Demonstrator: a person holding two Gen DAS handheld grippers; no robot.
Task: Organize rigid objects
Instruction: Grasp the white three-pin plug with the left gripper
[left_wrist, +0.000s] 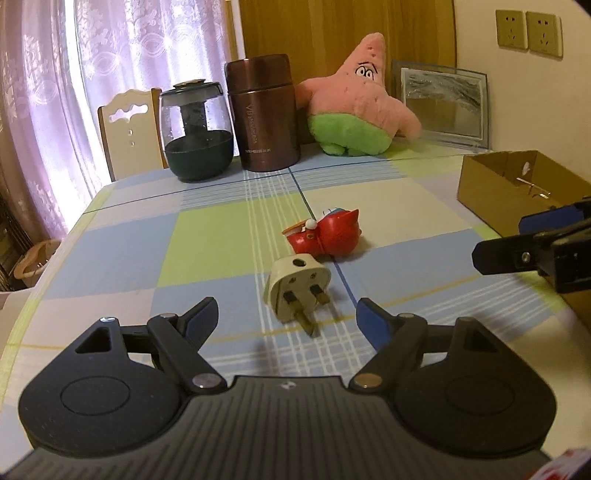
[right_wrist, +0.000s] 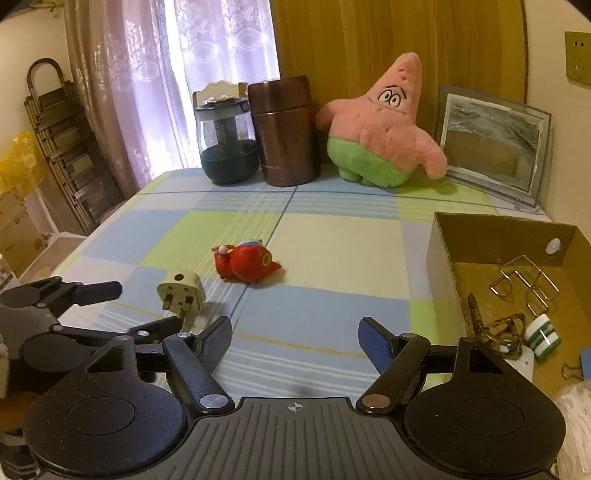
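Left gripper (left_wrist: 288, 319) spread wide, empty, my view puts the plug adapter (left_wrist: 297, 286) mid-frame between its fingertips; right gripper (right_wrist: 295, 341) likewise wide, empty.

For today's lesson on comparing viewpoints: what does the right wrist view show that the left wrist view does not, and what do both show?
Only the right wrist view shows the inside of the cardboard box: a wire puzzle, a patterned cord and a green-striped piece. It also shows folded racks by the wall.

Only the left wrist view shows two wall sockets and the chair's full backrest.

Both show the plug adapter, the red toy, the brown flask, the glass jar, the plush star, and both open tongs: left, right.
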